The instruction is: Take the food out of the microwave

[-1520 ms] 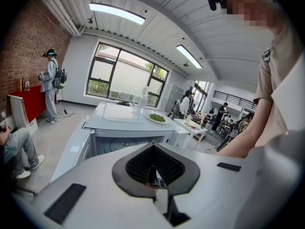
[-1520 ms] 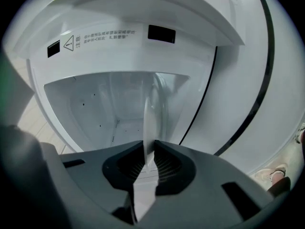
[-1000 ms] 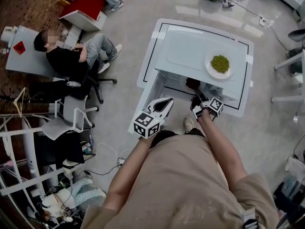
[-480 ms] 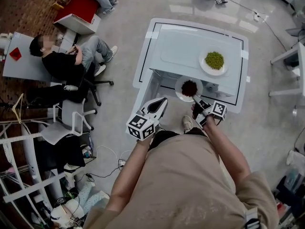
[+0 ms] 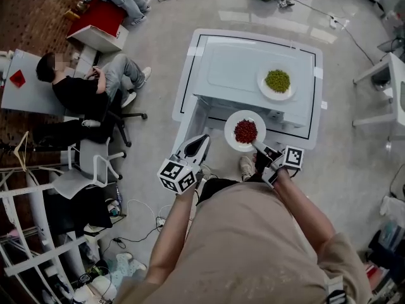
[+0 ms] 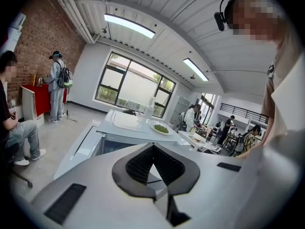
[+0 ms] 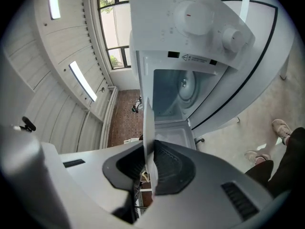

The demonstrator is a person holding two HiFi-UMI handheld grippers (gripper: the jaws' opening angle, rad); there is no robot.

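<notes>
A white plate of red food (image 5: 245,131) hangs in the air in front of the white microwave (image 5: 250,68), just above its open front. My right gripper (image 5: 259,147) is shut on the plate's near rim. In the right gripper view the plate (image 7: 148,123) stands edge-on between the pads, and the empty microwave cavity (image 7: 178,92) lies beyond it. A second plate with green peas (image 5: 277,81) rests on top of the microwave. My left gripper (image 5: 195,147) hovers by the open door (image 5: 192,120), shut (image 6: 153,146) with nothing in it.
The microwave stands on a white table (image 5: 184,84) with a black border line. A person sits on an office chair (image 5: 82,87) to the left, near a red cabinet (image 5: 101,10). Metal racks (image 5: 31,233) stand at the lower left. Another white table (image 5: 383,75) is at the right.
My right gripper has drawn the plate of red food out of the microwave and lifted it toward me. My left gripper has drifted slightly back and to the left.
</notes>
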